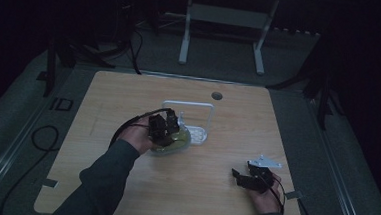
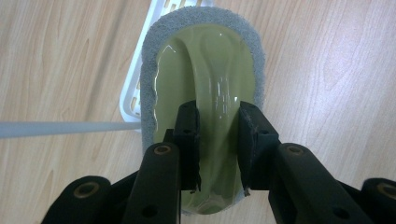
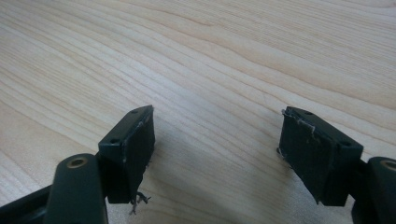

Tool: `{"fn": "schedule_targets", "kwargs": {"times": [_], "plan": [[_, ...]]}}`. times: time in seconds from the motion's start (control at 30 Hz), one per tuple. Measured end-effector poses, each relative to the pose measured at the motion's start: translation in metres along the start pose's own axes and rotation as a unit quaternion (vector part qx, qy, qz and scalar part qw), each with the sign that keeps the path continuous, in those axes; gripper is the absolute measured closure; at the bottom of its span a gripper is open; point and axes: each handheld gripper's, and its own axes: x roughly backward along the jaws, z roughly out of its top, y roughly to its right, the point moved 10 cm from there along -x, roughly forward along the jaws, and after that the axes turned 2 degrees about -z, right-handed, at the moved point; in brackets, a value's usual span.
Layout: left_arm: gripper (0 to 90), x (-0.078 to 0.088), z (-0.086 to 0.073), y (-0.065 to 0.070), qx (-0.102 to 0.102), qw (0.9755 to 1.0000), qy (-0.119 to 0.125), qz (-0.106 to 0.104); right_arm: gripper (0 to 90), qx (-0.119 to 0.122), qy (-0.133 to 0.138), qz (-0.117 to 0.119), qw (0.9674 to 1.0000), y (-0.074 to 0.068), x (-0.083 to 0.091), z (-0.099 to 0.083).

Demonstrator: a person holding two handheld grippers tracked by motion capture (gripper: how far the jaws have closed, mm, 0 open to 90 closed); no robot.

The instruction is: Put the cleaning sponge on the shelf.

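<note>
Scrubber [image 2: 205, 65] before rack [image 1: 198, 119], on table [image 1: 236, 140]

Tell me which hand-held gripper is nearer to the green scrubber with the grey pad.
Left. The left hand-held gripper is clamped on the raised handle of the scrubber. The right hand-held gripper sits well apart near the table's front right edge, jaws open over bare wood.

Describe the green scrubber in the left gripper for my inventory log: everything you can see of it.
The scrubber is an oval pad: a glossy, pale olive-green plastic top with a raised ridge handle running lengthwise, rimmed by a grey, fuzzy scouring layer. The left gripper is shut on the ridge, one jaw on each side. Its far end overlaps a white slotted tray; whether it rests there or is lifted cannot be told.
</note>
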Motion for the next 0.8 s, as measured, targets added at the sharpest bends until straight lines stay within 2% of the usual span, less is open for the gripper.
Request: {"fn": "schedule_targets", "kwargs": {"times": [0.3,0.8], "plan": [[71.9,-0.005,0.004,-0.004,-0.022,0.9996,-0.015,-0.005,26.1,0.000,0.000,0.000,1.0000,0.000,0.000,0.000],[71.9,-0.007,0.015,-0.008,-0.045,0.9985,-0.020,-0.024,26.1,0.000,0.000,0.000,1.0000,0.000,0.000,0.000]]}}
